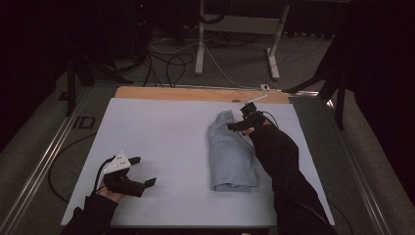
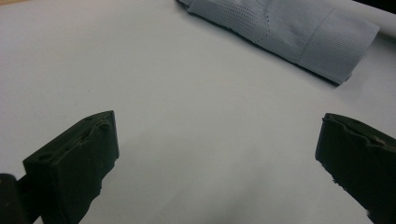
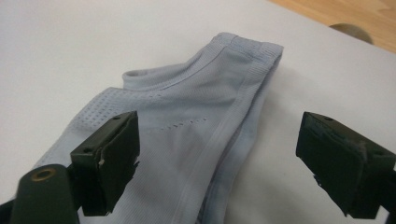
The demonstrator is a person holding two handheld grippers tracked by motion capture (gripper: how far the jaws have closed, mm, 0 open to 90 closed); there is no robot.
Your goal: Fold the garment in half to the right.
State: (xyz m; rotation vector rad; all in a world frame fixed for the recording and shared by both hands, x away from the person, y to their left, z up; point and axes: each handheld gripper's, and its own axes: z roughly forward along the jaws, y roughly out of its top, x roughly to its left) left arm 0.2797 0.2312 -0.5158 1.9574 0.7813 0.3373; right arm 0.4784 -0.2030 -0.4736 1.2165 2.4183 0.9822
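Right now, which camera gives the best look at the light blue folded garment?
The high view: the folded garment lies whole on the white table. The right gripper view shows its seamed, perforated far end up close between open fingers. The left gripper view catches just one folded end at the top edge.

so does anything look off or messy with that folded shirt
Nothing stands out. The folded light blue shirt lies flat on the white board, its edges roughly in line, no stain or tear showing.
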